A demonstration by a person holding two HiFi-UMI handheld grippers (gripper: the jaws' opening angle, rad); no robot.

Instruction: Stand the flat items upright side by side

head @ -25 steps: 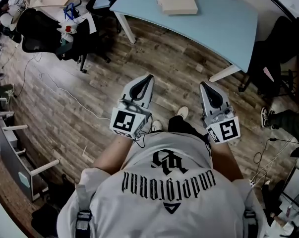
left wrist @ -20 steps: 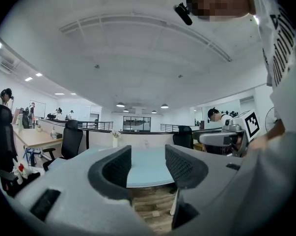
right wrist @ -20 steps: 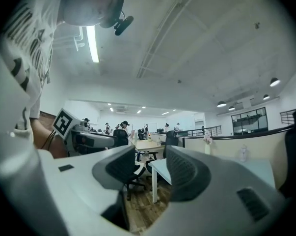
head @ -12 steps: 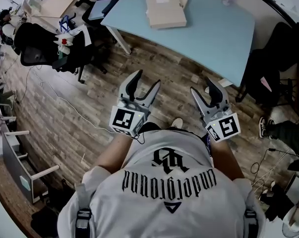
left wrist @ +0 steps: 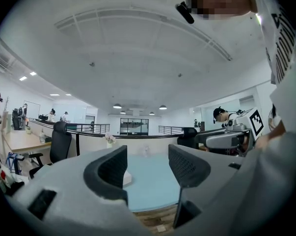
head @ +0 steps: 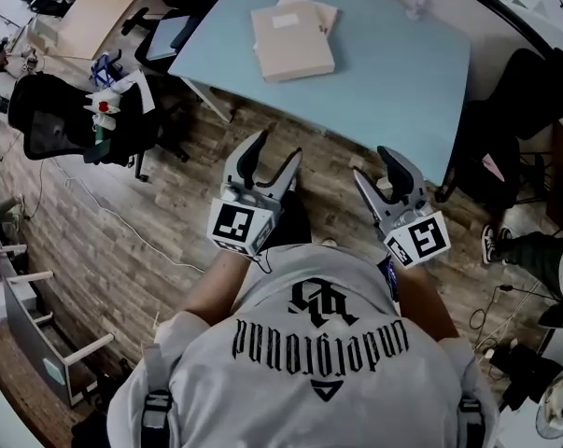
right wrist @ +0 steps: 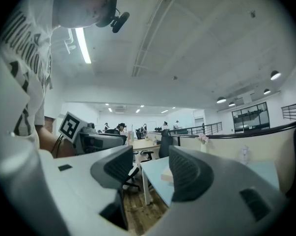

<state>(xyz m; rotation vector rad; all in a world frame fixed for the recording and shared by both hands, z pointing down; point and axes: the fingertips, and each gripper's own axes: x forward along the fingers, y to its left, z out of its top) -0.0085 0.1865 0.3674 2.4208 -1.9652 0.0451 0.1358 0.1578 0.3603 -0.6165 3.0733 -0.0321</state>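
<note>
A stack of flat beige items (head: 292, 38) lies on the light blue table (head: 402, 73) ahead of me. Both grippers are held level over the wooden floor, short of the table's near edge. My left gripper (head: 274, 149) is open with nothing between its jaws; they have just swung open and then eased in slightly. My right gripper (head: 378, 166) has also just opened and is empty. The left gripper view looks between the open left gripper (left wrist: 148, 165) at the table (left wrist: 152, 186). The right gripper view shows the right gripper (right wrist: 152, 171), the table corner (right wrist: 155, 173) and the flat items (right wrist: 166, 176).
A black office chair (head: 52, 124) with clutter stands at the left and another dark chair (head: 533, 91) at the table's right end. A small clear vase (head: 416, 3) sits at the table's far side. Someone's shoes (head: 491, 245) and cables lie at the right.
Both grippers went from shut to open. The person has walked forward, so the table and the beige stack have come nearer in the head view.
</note>
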